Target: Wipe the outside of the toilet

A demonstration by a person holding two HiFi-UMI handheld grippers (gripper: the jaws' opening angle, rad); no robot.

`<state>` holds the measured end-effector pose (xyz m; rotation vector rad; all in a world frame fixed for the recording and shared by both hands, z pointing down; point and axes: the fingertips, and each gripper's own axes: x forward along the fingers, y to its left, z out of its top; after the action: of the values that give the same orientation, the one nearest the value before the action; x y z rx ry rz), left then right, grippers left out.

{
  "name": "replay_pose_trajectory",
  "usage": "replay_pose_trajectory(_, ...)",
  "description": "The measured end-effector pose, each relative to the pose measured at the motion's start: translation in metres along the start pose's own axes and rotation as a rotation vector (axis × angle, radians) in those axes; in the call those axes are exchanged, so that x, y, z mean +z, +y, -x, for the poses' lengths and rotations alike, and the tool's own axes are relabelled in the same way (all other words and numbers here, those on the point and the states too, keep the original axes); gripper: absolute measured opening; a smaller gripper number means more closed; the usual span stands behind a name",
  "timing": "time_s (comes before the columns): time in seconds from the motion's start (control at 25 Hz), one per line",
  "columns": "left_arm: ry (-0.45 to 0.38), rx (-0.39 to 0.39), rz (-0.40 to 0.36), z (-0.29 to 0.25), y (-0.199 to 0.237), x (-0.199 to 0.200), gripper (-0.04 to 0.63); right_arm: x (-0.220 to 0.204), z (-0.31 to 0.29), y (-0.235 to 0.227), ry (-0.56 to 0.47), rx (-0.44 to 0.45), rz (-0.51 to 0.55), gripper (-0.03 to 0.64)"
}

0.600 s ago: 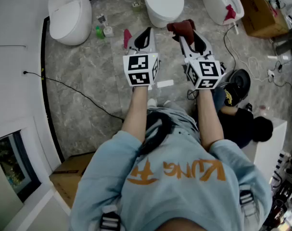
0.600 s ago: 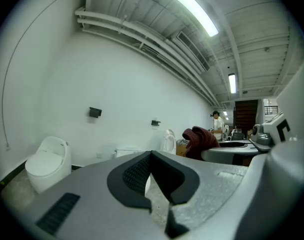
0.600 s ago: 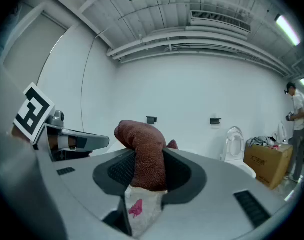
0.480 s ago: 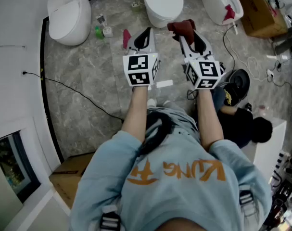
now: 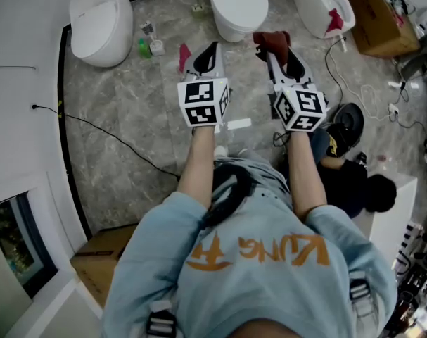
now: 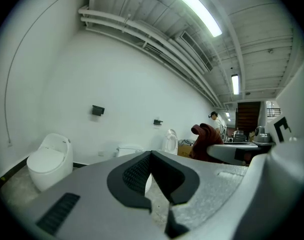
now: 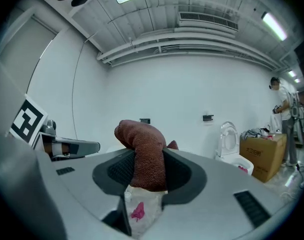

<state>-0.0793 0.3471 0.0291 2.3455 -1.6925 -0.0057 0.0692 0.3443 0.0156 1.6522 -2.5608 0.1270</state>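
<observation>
Three white toilets stand along the far wall: a left one [image 5: 100, 21], a middle one [image 5: 236, 5] and a right one [image 5: 324, 2] with a red cloth [image 5: 334, 20] on its rim. My right gripper [image 5: 273, 49] is held just short of the middle toilet, shut on a dark red cloth [image 5: 271, 39] that bulges out between the jaws [image 7: 144, 154]. My left gripper [image 5: 212, 48] hangs beside it, shut and empty [image 6: 150, 156]. The left toilet [image 6: 49, 159] shows at the left of the left gripper view.
A pink item [image 5: 185, 56], a green bottle [image 5: 144, 46] and small things lie on the stone floor between the left and middle toilets. A cardboard box [image 5: 382, 16] and cables [image 5: 368, 90] are at the right. A black cable [image 5: 107, 136] crosses the left floor. A person [image 7: 283, 109] stands far right.
Both grippers have shifted slightly forward toward the middle toilet; the right one still holds the cloth.
</observation>
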Motion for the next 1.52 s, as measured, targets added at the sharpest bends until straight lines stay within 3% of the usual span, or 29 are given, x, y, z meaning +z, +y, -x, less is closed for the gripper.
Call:
replay_pose_trajectory(0.64,-0.031,0.038,0.075,-0.005,0.030,0.006,-0.002,0.013,-0.013,-0.010,0.016,-0.027,0.018,0.153)
replay_pose_trajectory(1.16,-0.049,0.059,0.046,-0.026,0.045,0.019,-0.002,0.018,-0.047,-0.015,0.007,0.007,0.023,0.153)
replay_pose_trajectory(1.36,-0.028,0.071,0.041,-0.039,0.051,0.018,-0.002,0.020,-0.068,-0.027,-0.002,0.006,-0.019,0.153)
replay_pose_trajectory(1.52,0.029,0.091,0.056,-0.061,0.063,-0.006,-0.002,0.009,-0.085,-0.045,-0.017,-0.022,-0.060,0.153)
